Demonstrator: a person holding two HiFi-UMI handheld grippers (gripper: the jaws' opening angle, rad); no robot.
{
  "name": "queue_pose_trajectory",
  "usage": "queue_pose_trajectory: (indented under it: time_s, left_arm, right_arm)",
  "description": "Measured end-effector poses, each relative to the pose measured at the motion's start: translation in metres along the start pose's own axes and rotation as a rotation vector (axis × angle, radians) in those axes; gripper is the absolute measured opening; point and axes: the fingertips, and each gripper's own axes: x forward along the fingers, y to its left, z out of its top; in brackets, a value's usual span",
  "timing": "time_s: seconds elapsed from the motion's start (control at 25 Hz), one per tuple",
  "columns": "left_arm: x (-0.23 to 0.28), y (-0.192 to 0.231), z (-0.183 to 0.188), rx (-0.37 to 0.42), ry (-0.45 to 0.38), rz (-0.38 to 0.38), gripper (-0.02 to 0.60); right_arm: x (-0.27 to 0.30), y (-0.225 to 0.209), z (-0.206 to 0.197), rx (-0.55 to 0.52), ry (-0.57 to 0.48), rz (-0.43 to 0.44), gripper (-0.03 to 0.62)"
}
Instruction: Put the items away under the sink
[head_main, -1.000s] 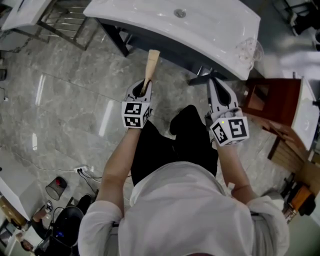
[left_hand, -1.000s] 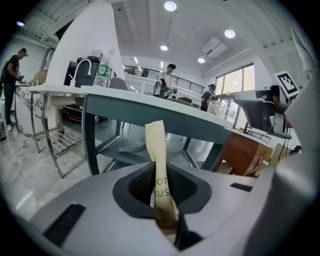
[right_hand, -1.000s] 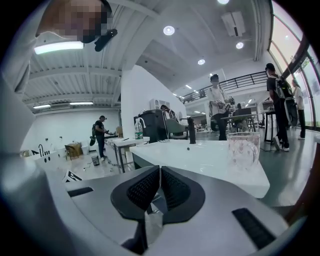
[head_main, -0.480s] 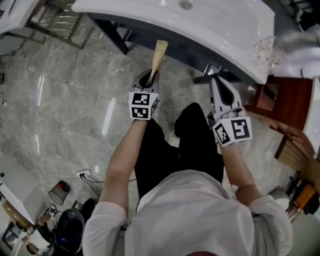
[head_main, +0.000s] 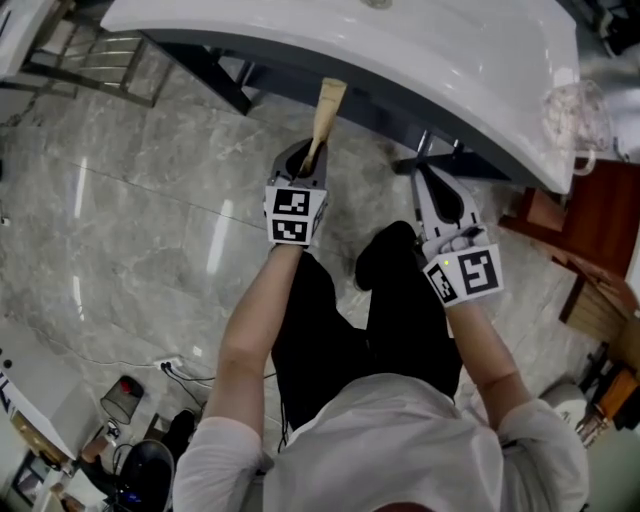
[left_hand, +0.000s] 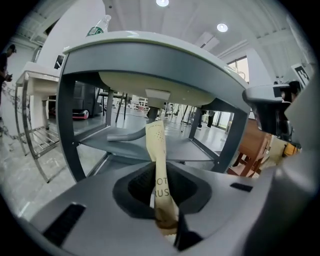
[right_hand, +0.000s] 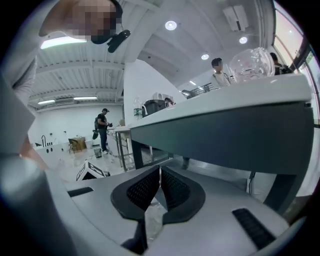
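Underfoot, a grey marble floor (head_main: 130, 200) fills most of the head view; across the top runs a white sink (head_main: 450, 50) on a dark frame, with a grey shelf (left_hand: 185, 147) low beneath the basin; a reddish wooden cabinet (head_main: 600, 215) stands just beside the sink's right end; the person's arms reach forward from a white top; the left gripper (head_main: 306, 158) is clamped on the lower end of a tan paper packet (head_main: 328, 110), whose free end rises tilted in front of the open space under the sink, clear of the shelf; its print is partly hidden by the pads; the right gripper (head_main: 437, 178) has its jaws drawn together at the tips; a clear glass jug (head_main: 575, 115) sits on the sink's right end.
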Motion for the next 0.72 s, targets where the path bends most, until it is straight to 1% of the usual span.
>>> queue_pose_trajectory:
  time_s: [0.16, 0.24, 0.4, 0.56, 0.64, 0.72]
  left_arm:
    - [0.025, 0.006, -0.008, -0.001, -0.008, -0.001, 0.051]
    - [0.037, 0.008, -0.010, -0.006, -0.005, -0.002, 0.051]
    - [0.065, 0.003, -0.012, 0.016, 0.014, -0.014, 0.051]
    - [0.095, 0.001, -0.015, 0.011, 0.048, -0.019, 0.051]
    - [0.115, 0.004, -0.006, 0.015, 0.060, -0.009, 0.051]
    - [0.137, 0.007, 0.016, 0.026, 0.050, 0.005, 0.055]
  right_arm:
    - [0.016, 0.004, -0.020, -0.023, 0.005, 0.036, 0.037]
    - [0.021, 0.001, -0.026, -0.020, -0.006, 0.031, 0.038]
    - [0.025, -0.010, -0.033, -0.024, -0.006, 0.017, 0.037]
    - [0.022, -0.017, -0.031, -0.039, -0.022, -0.001, 0.037]
    - [0.019, -0.022, -0.031, -0.024, -0.024, -0.006, 0.038]
    - [0.016, -0.024, -0.034, -0.015, -0.015, 0.010, 0.037]
